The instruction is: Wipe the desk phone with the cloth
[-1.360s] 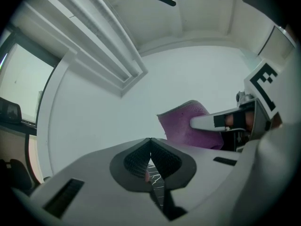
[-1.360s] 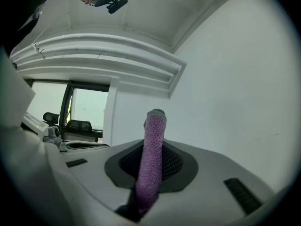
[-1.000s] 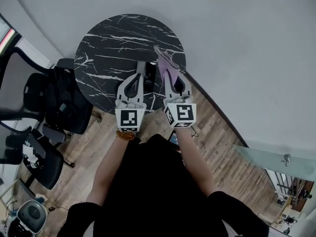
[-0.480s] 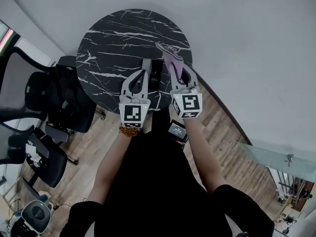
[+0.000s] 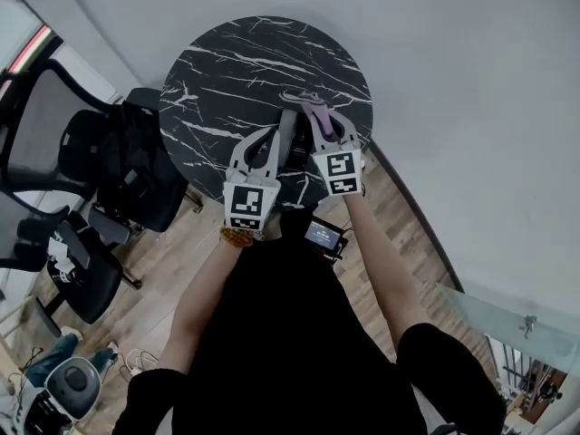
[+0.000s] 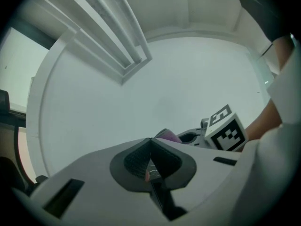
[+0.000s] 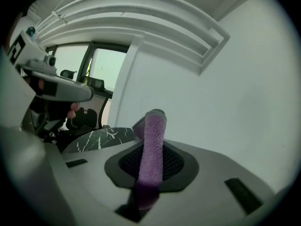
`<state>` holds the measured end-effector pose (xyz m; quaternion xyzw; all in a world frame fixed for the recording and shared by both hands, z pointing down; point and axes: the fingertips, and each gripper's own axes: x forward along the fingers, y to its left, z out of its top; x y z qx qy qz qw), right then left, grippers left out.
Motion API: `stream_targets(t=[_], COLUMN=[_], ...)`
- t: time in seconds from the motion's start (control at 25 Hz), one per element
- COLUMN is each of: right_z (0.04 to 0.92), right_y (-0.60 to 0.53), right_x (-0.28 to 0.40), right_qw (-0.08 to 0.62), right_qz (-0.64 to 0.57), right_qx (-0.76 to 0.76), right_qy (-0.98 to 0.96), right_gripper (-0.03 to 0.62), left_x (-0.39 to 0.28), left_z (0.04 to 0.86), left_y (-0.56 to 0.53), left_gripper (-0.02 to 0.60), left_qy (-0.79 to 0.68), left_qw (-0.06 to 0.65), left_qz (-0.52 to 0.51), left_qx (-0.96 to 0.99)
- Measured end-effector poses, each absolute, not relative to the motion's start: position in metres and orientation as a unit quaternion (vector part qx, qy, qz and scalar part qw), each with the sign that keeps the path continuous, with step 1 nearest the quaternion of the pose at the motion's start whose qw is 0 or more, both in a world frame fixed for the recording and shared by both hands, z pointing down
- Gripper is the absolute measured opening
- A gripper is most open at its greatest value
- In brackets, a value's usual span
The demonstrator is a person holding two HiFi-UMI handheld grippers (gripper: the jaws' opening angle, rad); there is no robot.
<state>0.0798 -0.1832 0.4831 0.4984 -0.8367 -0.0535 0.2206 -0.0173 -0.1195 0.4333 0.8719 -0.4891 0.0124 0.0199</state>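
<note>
The dark desk phone lies near the front edge of the round black marble table, between my two grippers. A purple cloth is clamped in my right gripper, just right of the phone; in the right gripper view the cloth stands up between the shut jaws. My left gripper hovers at the phone's left side. Its jaws are closed tip to tip with nothing held, pointing up at the wall. Most of the phone is hidden by the grippers.
Black office chairs crowd the table's left side on the wooden floor. A small screened device hangs at the person's waist. A white wall curves round behind and to the right. A glass panel is at lower right.
Both grippers have moved forward over the table's near edge and closer together round the phone. The cloth stays clamped in the right gripper.
</note>
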Motion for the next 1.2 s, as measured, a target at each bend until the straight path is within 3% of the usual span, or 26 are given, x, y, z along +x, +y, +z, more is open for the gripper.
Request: stream_targets(t=[0.6,1.2], right_z=[0.58,0.655], right_y=[-0.238,-0.234], right_x=[0.065,0.056], right_qw=[0.356,0.436], right_qz=[-0.022,0.031], right_qx=[0.426,0.342], right_qy=[-0.831,-0.832], right_gripper=[0.061,0.063], left_x=[-0.005,-0.005], left_z=[0.45,0.462], left_y=[-0.134,-0.148], left_gripper=[0.012,0.012], left_qy=[-0.49,-0.502], left_qw=[0.045,0.056], left_qz=[0.031,0.044], left_qx=[0.87,0.862])
